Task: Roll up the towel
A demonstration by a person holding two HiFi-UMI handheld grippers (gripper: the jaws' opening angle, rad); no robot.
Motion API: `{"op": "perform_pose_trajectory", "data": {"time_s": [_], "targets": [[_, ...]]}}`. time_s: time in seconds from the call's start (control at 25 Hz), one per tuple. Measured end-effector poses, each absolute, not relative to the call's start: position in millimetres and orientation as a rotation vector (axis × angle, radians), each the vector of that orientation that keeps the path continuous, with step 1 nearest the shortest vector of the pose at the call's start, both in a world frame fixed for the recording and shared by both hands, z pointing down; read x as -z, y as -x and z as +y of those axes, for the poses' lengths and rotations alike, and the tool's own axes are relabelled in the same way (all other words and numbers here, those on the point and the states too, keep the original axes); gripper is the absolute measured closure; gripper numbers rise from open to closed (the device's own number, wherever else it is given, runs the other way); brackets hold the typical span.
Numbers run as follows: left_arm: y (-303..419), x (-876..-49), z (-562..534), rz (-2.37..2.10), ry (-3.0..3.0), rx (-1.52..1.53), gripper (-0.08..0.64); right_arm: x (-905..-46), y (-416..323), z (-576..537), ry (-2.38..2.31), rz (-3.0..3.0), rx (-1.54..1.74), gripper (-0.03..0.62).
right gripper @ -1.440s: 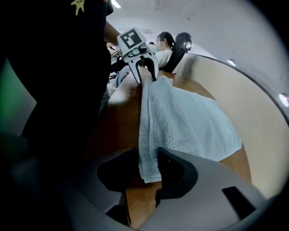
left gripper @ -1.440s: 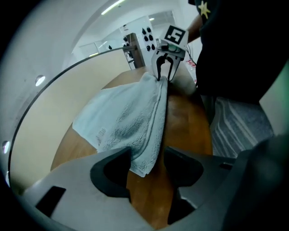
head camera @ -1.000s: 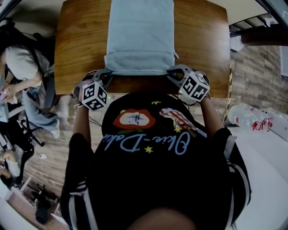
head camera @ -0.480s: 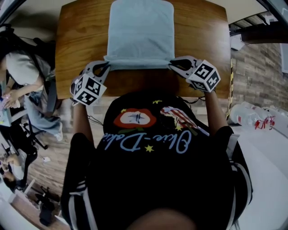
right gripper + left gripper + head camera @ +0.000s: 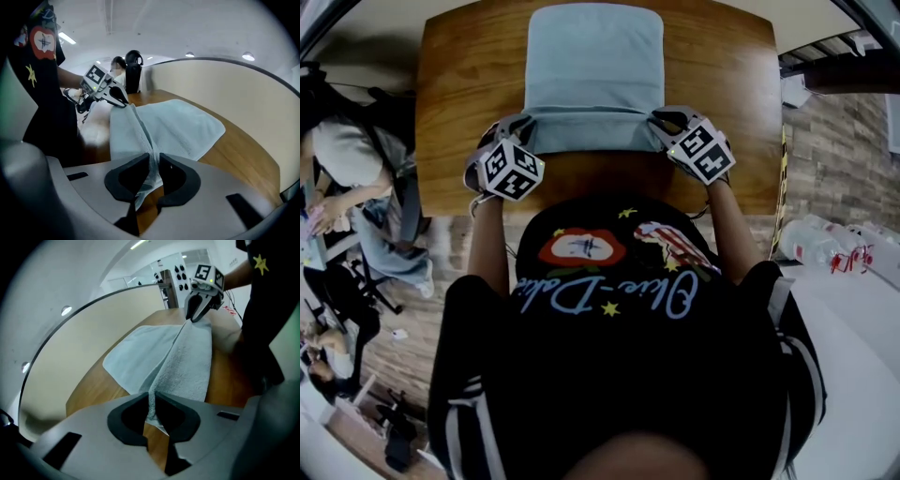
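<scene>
- While the pale blue terry towel (image 5: pixel 593 66) lay lengthwise away, each claw held a near corner.
- The left gripper (image 5: pixel 520 127) pinched tight; the right gripper (image 5: pixel 661 120) had its jaws opening, cloth between.

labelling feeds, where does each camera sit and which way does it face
Head view: on the person's head, looking steeply down at towel and table; shirt, arms, both grippers show.
Left gripper view: on the left gripper, along jaws shut on the towel, toward the right gripper; torso at right.
Right gripper view: on that gripper, jaws opening with towel between, facing the left gripper; torso at left.
Both gripper views share the raised towel edge.
</scene>
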State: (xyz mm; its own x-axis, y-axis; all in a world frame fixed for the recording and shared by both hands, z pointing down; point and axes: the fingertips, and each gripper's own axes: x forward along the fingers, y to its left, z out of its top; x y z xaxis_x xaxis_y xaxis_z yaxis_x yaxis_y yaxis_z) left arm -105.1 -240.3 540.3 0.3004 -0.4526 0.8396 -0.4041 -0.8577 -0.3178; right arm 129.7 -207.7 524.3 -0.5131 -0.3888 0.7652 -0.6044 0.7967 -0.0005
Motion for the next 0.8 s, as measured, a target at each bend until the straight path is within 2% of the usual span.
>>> {"op": "perform_pose_trajectory", "data": {"time_s": [0.08,0.28,0.36,0.52,0.68,0.72,0.8], "targets": [[106,-544,-243,0.861,2.492,1.627,0.514,-532,-133,-211,-0.742,-2.126,-0.306,0.512],[116,-534,-255,1.032,2.527,1.524,0.375,-532,-143,-221,-0.796,-2.089,-0.254,0.433],[126,-519,-259,1.140,2.591,1.429,0.340,-515,-151,-226,-0.882,-2.105,-0.222,0.413],[147,-476,-252,1.261,2.622,1.240,0.334,-469,-155,-218,-0.993,-2.169,-0.095,0.410],[143,-487,-205,0.945,2.510,1.379,0.356,-474,-121,-168,-0.708,-2.233,-0.027,0.469],[141,-495,-193,0.876,2.493,1.417,0.386,-484,-113,-155,-0.622,-2.216,0.000,0.469],[135,-514,-176,0.773,2.459,1.485,0.400,-505,-105,-138,-0.498,-2.154,0.044,0.469]]}}
